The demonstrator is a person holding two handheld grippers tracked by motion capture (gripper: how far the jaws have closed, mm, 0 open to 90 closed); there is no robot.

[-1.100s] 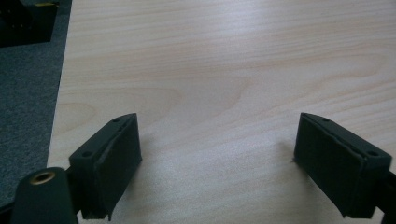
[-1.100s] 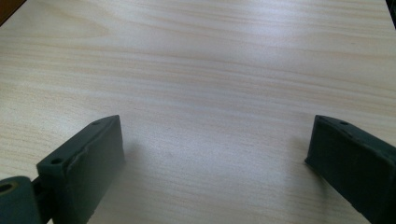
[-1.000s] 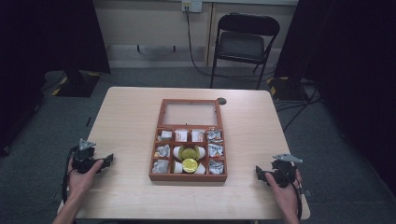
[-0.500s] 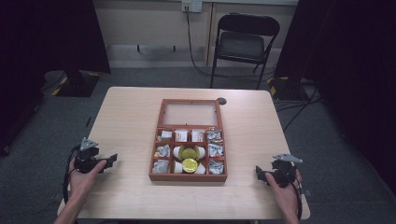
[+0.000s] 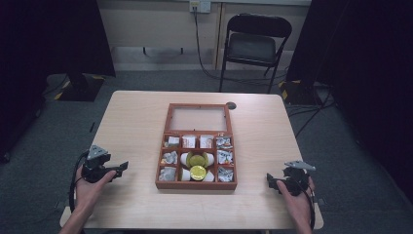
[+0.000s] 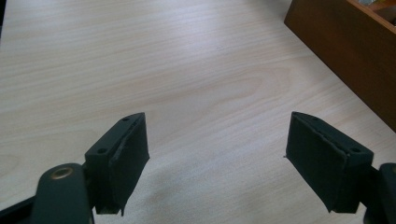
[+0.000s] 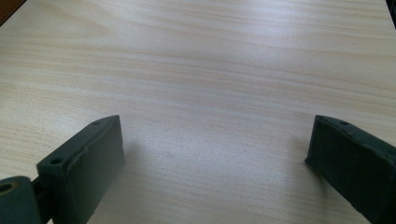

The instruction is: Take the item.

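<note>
A brown wooden box (image 5: 160, 168) lies in the middle of the table, its glass-paned lid (image 5: 198, 118) folded back flat. Its compartments hold wrapped packets and two yellow-topped white cups (image 5: 197, 171). My left gripper (image 5: 122, 166) hovers over the table's left front, pointing right toward the box. Its jaws (image 6: 217, 135) have just been closing, stand partly apart and hold nothing; the box's side (image 6: 345, 51) shows ahead at the upper right. My right gripper (image 5: 271, 180) sits at the right front, pointing left, open (image 7: 215, 140) over bare wood.
A small dark round disc (image 5: 231, 105) lies on the table behind the lid's right corner. A black folding chair (image 5: 255, 46) stands beyond the far edge. Light wood tabletop (image 5: 131, 126) spreads on both sides of the box.
My left hand has lifted a little and shifted right toward the box. The right hand and the box have not moved.
</note>
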